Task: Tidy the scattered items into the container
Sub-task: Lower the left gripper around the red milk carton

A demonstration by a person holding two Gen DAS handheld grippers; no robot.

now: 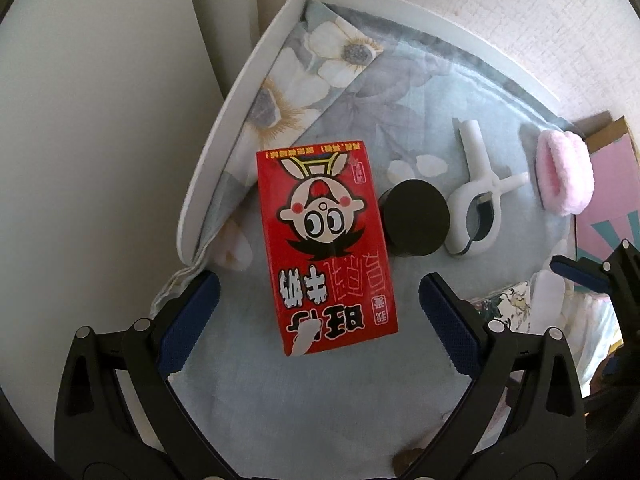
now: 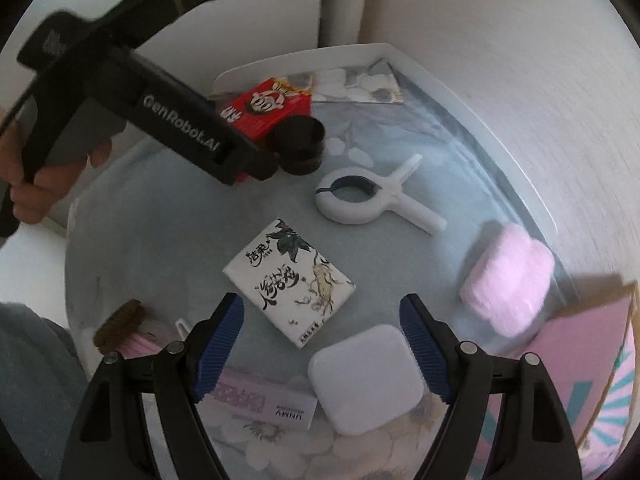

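The left gripper (image 1: 320,316) points down and forward, its two blue-padded fingers (image 1: 188,328) spread wide apart with nothing clamped between them. Seen from the right wrist view, its black body slants downward, and the person's left hand (image 2: 36,184) wraps around its handle at the lower end. The right gripper (image 2: 322,344) also stands with its jaws wide apart, blue pads facing each other, and grips nothing.

Both views are softly and evenly lit, with faint shadows. Edges are bent by fisheye distortion. The pink fluffy item (image 2: 506,282) is smeared by motion blur.
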